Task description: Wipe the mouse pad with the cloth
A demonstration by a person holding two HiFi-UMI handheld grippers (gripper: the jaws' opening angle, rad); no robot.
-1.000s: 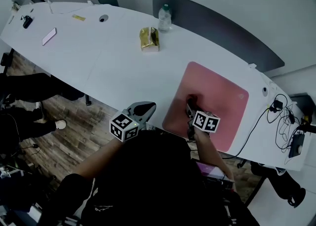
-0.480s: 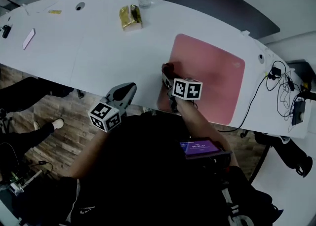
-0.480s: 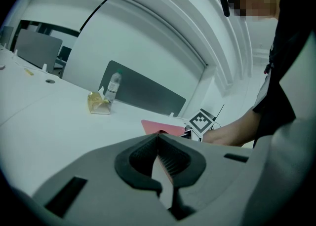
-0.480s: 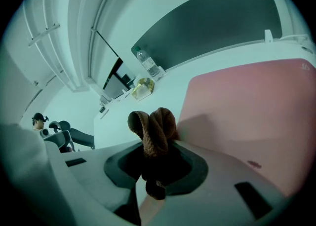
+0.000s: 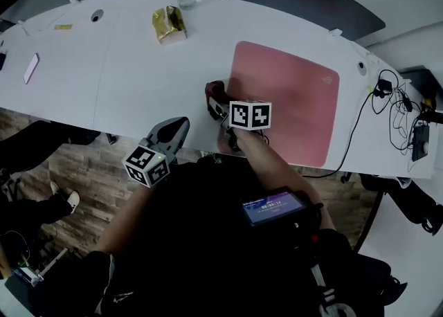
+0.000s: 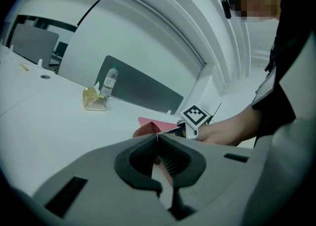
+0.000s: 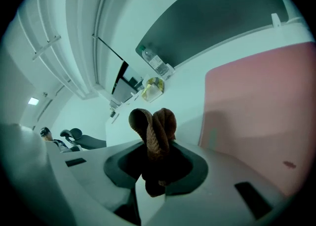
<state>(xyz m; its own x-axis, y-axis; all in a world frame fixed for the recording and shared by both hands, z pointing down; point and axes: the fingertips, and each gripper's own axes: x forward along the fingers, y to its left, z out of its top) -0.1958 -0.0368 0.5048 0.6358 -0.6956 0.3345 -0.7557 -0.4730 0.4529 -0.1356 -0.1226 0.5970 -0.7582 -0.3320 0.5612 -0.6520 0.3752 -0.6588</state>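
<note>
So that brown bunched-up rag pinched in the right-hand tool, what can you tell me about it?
The brown ribbed cloth looks like soft knitted fabric, folded into two rounded loops sticking out past the right gripper, whose jaws clamp its lower part. It is just left of the pink mouse pad, over the white table; whether it touches the table is unclear.
</note>
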